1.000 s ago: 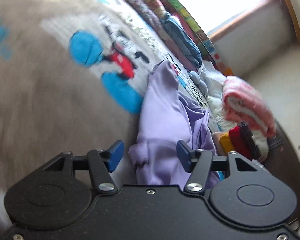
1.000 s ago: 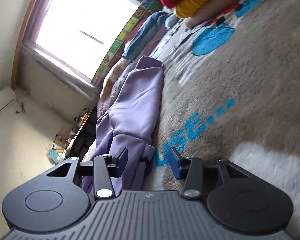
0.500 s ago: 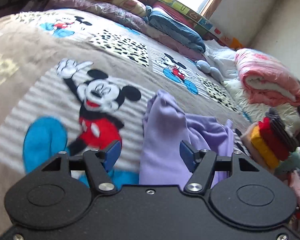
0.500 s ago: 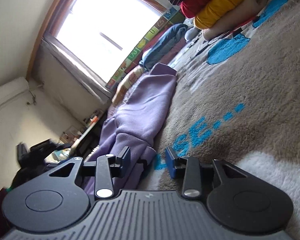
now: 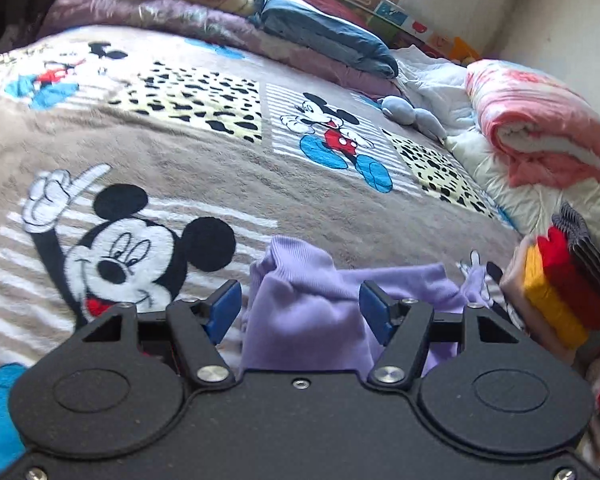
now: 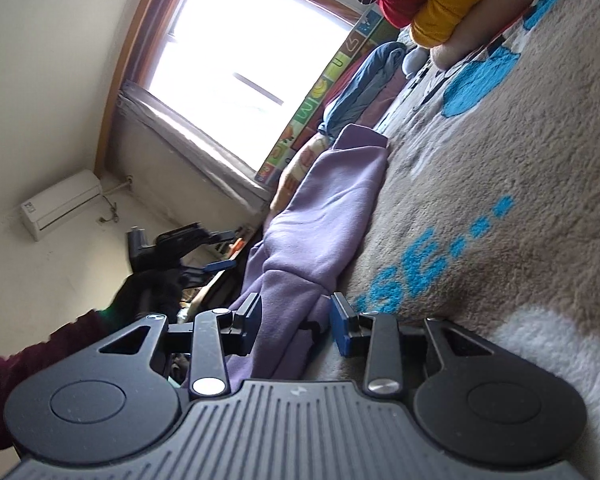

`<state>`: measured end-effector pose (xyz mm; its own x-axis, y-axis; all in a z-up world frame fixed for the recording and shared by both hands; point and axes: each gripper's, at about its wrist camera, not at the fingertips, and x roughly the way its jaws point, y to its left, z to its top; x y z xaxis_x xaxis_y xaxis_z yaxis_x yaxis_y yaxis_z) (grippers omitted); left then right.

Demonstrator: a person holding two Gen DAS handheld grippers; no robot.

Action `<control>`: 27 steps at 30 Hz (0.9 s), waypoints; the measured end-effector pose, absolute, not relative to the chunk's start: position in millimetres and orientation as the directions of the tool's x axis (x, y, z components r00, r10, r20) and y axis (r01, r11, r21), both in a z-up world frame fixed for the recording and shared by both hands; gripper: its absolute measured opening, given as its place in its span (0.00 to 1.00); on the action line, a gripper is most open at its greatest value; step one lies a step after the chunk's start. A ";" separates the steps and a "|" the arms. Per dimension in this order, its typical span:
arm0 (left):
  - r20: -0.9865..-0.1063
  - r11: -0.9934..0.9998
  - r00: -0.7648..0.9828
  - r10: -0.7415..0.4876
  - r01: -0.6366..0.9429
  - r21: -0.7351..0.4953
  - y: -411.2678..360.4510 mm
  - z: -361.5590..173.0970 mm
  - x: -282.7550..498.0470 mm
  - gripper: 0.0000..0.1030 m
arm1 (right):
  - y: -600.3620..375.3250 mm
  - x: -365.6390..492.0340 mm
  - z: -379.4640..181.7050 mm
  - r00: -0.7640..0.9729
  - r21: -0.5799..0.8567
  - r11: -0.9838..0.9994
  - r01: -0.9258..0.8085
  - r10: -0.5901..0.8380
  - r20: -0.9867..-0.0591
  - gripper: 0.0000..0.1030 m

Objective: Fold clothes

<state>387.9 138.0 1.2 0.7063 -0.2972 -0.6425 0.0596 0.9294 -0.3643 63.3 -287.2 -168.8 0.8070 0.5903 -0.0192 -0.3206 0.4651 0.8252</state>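
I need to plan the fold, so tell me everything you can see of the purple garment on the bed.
The purple garment is a soft lilac knit, seemingly a sweatshirt, lying crumpled and unfolded on the cartoon-print blanket. One long part with a ribbed cuff stretches away from the bunched body. Fabric sits between the fingers of the right gripper; the left gripper is open with its jaws astride the cuff end.
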 end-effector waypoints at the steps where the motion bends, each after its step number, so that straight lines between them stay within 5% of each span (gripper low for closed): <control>1: -0.651 0.932 0.700 -0.293 0.057 -0.358 136.4 -0.2 392.6 0.62 | -287.7 63.5 -169.0 0.805 0.827 0.460 -0.325 0.594 -0.014 0.36; 8: -0.708 0.956 0.663 -0.243 0.043 -0.289 126.3 -17.7 417.3 0.62 | -290.2 65.7 -169.2 0.793 0.831 0.440 -0.341 0.609 0.003 0.37; 9: -0.714 0.958 0.658 -0.240 0.043 -0.283 125.4 -20.9 419.5 0.55 | -290.4 65.9 -169.2 0.792 0.831 0.439 -0.342 0.610 0.004 0.37; 10: -0.714 0.958 0.656 -0.245 0.050 -0.283 124.3 -22.9 419.7 0.28 | -290.7 66.2 -169.1 0.792 0.831 0.439 -0.342 0.610 0.004 0.37; 12: -0.698 0.960 0.671 -0.249 0.073 -0.272 120.5 -19.8 413.6 0.10 | -291.8 66.9 -169.4 0.791 0.831 0.438 -0.343 0.611 0.004 0.37; 27: -0.508 0.976 0.843 -0.176 0.080 -0.205 179.2 55.8 319.4 0.09 | -291.2 65.3 -170.9 0.792 0.830 0.441 -0.341 0.610 0.002 0.37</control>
